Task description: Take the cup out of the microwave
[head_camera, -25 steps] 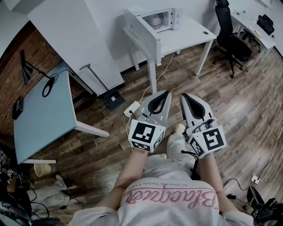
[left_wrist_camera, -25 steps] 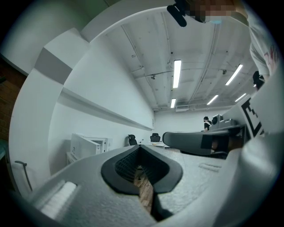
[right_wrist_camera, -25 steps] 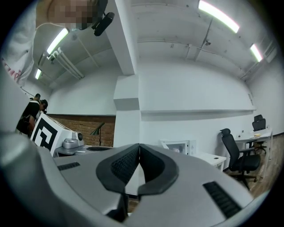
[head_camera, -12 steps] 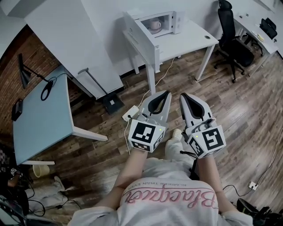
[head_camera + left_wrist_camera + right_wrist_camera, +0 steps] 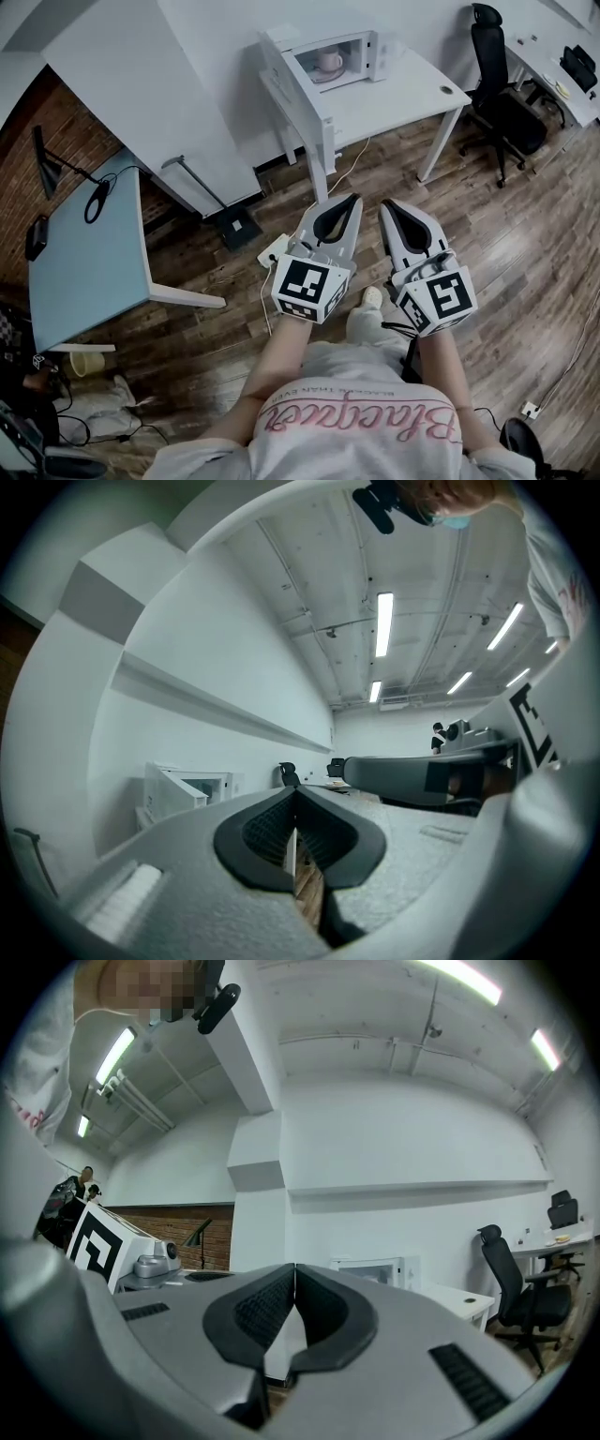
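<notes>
A white microwave stands with its door swung open on a white table at the far side of the room. A pale pink cup sits inside it. Both grippers are held level over the wooden floor, well short of the table. My left gripper is shut with nothing in it, and my right gripper beside it is also shut and holds nothing. The microwave looks small and far off past the left jaws, and the microwave shows just beyond the right jaws.
A light blue table with a desk lamp stands at the left. A black office chair is right of the white table, with another desk behind it. A power strip and cables lie on the floor ahead.
The whole view has shifted toward the microwave table, which sits lower and nearer in the frame. Both grippers keep the same shut pose side by side.
</notes>
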A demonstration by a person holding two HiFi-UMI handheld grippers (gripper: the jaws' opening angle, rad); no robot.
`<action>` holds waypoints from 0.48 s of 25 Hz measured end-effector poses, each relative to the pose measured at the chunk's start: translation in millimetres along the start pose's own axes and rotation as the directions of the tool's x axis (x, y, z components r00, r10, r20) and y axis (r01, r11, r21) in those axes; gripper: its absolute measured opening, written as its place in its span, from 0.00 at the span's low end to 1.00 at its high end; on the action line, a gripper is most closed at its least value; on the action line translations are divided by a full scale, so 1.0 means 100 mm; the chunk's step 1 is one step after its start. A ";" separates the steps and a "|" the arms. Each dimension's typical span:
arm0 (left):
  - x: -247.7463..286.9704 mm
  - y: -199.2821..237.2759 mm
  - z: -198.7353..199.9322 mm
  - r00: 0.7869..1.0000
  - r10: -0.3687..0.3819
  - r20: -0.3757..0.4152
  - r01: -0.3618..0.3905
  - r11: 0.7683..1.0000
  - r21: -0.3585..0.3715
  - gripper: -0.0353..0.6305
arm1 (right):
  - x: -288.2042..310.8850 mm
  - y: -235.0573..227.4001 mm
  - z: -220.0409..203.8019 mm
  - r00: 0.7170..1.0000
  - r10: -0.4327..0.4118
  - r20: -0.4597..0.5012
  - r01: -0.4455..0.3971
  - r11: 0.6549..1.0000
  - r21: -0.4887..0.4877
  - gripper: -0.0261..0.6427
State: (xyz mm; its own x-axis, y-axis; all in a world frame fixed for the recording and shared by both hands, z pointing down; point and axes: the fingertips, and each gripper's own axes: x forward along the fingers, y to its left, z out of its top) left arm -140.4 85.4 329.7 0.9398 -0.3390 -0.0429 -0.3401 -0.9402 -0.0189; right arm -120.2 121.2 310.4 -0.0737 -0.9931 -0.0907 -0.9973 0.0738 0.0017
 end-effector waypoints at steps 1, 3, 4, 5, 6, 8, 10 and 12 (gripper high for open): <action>0.07 0.03 -0.01 1.000 0.006 -0.002 -0.006 1.000 -0.003 0.06 | 0.04 -0.06 -0.01 1.000 0.003 -0.003 -0.003 1.000 0.001 0.06; 0.21 0.11 -0.03 1.000 0.021 -0.006 -0.021 1.000 -0.009 0.06 | 0.13 -0.20 -0.03 1.000 0.007 -0.013 -0.007 1.000 0.000 0.06; 0.28 0.15 -0.03 1.000 0.028 -0.009 -0.028 1.000 -0.011 0.06 | 0.18 -0.26 -0.04 1.000 0.011 -0.019 -0.011 1.000 -0.001 0.06; 0.36 0.19 -0.02 0.999 0.035 -0.010 -0.035 0.999 -0.012 0.06 | 0.24 -0.33 -0.05 1.000 0.017 -0.024 -0.017 1.000 -0.002 0.06; 0.43 0.22 -0.01 0.999 0.039 -0.010 -0.040 0.999 -0.010 0.06 | 0.29 -0.40 -0.05 0.999 0.023 -0.028 -0.023 1.000 -0.002 0.06; 0.58 0.28 0.03 0.999 0.048 -0.006 -0.048 0.999 -0.006 0.06 | 0.40 -0.54 -0.04 0.999 0.031 -0.030 -0.030 1.000 0.003 0.06; 0.73 0.35 0.05 0.998 0.059 -0.001 -0.059 0.998 -0.002 0.06 | 0.51 -0.67 -0.04 0.999 0.042 -0.026 -0.042 0.999 0.006 0.06; 0.89 0.41 0.06 0.998 0.068 -0.002 -0.068 0.998 0.002 0.06 | 0.61 -0.80 -0.04 0.998 0.052 -0.028 -0.051 0.999 0.009 0.06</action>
State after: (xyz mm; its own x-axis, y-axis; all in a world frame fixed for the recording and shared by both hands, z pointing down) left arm -70.9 16.6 319.4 0.9145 -0.4023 -0.0424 -0.4033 -0.9149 -0.0178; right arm -44.4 54.1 309.1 -0.1251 -0.9902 -0.0623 -0.9921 0.1255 -0.0022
